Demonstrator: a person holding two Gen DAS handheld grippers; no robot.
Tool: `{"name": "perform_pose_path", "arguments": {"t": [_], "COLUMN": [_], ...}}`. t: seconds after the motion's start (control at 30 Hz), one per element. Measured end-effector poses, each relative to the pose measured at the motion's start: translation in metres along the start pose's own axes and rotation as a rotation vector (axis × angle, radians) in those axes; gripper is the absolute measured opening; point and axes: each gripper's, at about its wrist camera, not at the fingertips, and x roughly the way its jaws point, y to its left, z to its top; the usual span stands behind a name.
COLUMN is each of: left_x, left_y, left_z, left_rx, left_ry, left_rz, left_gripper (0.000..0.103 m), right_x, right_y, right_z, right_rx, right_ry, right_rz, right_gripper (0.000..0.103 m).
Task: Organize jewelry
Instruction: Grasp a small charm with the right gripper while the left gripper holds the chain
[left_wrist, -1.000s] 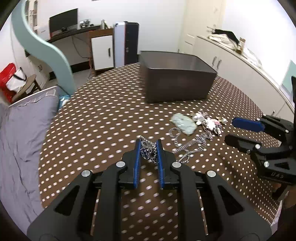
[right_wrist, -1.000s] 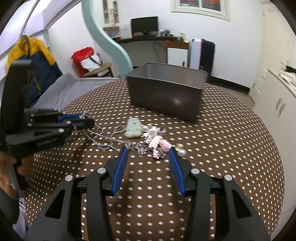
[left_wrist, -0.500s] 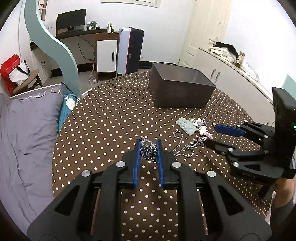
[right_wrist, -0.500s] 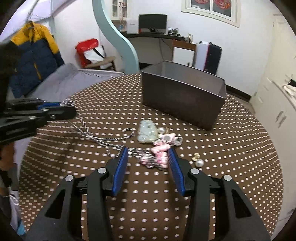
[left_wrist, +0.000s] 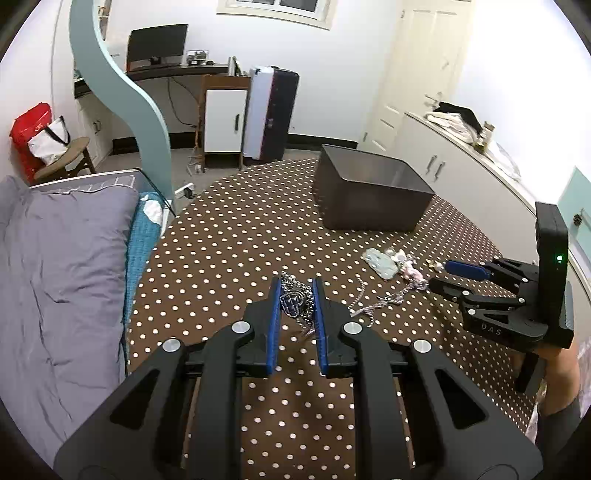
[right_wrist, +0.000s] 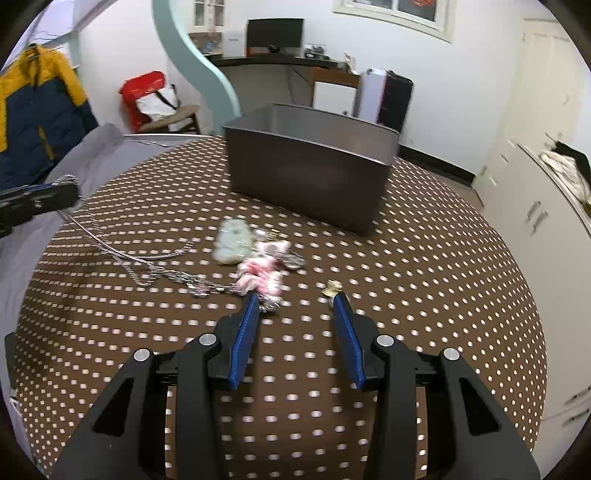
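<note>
White-walled bedroom, daylit.
Desk (left_wrist: 173, 68) with monitor (left_wrist: 157, 46), white cabinets (left_wrist: 476, 173), grey bed (left_wrist: 55, 266), curved teal partition (left_wrist: 122, 96).

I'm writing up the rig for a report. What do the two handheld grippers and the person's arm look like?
Both the left gripper and right gripper are matte black plastic with angular, cut-out linkage arms, silver round pivot screws and blue pads lining the jaws. Seen from the left, the right one has a lit green indicator and faint white lettering. A grey sleeve shows below it.
</note>
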Motion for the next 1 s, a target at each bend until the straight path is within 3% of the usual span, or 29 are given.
{"name": "perform_pose_path", "arguments": {"t": [0.33, 0.5, 0.7, 0.8, 1.0], "left_x": [-0.005, -0.011, -0.011, -0.009, -0.013], "left_y": [-0.005, -0.006, -0.006, -0.01, -0.026], "left_z": [0.0, 0.0, 0.0, 0.001, 0.018], "left_rx": [0.007, 0.013, 0.012, 0.019, 0.047], "left_ry": [-0.003, -0.009, -0.003, 0.002, -0.022], "left_rz": [-0.01, -0.013, -0.023, -0.027, -0.068], "left_gripper": [0.016, 0.016, 0.016, 0.016, 0.016], "right_x": [0.003, 0.023, 0.03, 0.032, 0.016], "right_y": [0.048, 0.059, 0.044, 0.041, 0.022], "right_z": [0.009, 0.009, 0.013, 0.013, 0.015], "right_rx": [-0.165, -0.252, -0.238, -0.22, -0.083], "right_ry": [-0.003, 0.03, 0.044, 0.047, 0.003], "right_rz": [0.128, 0.103, 0.094, 0.125, 0.203], "right_gripper": [0.027, 0.027, 0.027, 0.01, 0.009]}}
